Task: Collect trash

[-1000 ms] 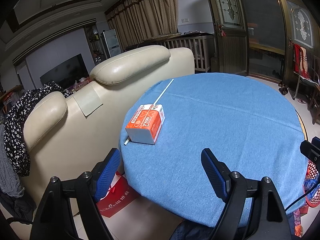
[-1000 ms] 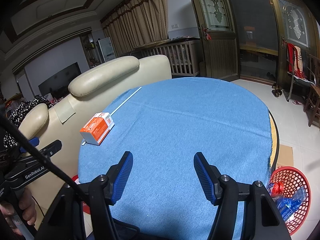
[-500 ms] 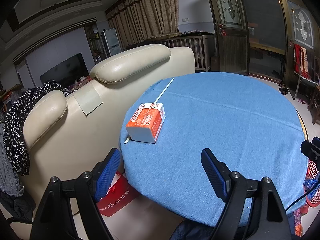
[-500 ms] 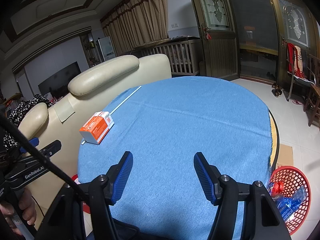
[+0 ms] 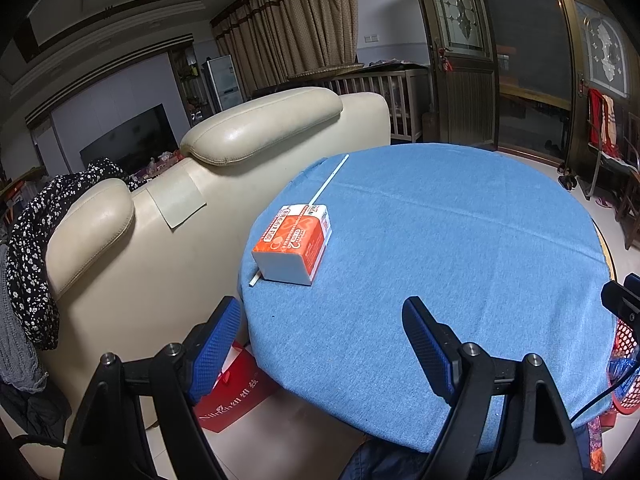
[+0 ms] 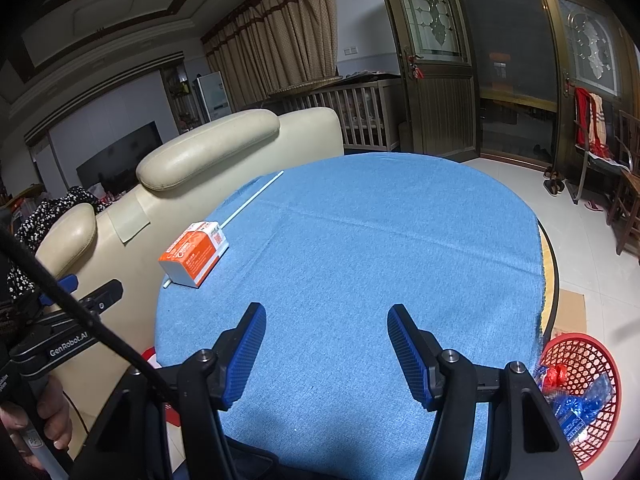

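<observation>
An orange and white carton (image 5: 294,243) (image 6: 195,253) lies on its side near the left edge of the round table with the blue cloth (image 5: 460,248) (image 6: 380,248). A thin white stick (image 5: 329,179) (image 6: 252,200) lies under and beyond it. My left gripper (image 5: 322,342) hangs open at the table's near-left edge, short of the carton, with nothing between its blue pads. Open too and holding nothing, my right gripper (image 6: 324,350) hovers over the near middle of the cloth. A red mesh basket (image 6: 586,364) with blue and red wrappers stands on the floor at the right.
A cream leather sofa (image 5: 192,184) (image 6: 200,160) backs against the table's left side. A red paper bag (image 5: 232,396) sits on the floor beneath the left gripper. A hand (image 6: 48,420) holds the left gripper's handle in the right wrist view. Chairs (image 6: 624,204) stand far right.
</observation>
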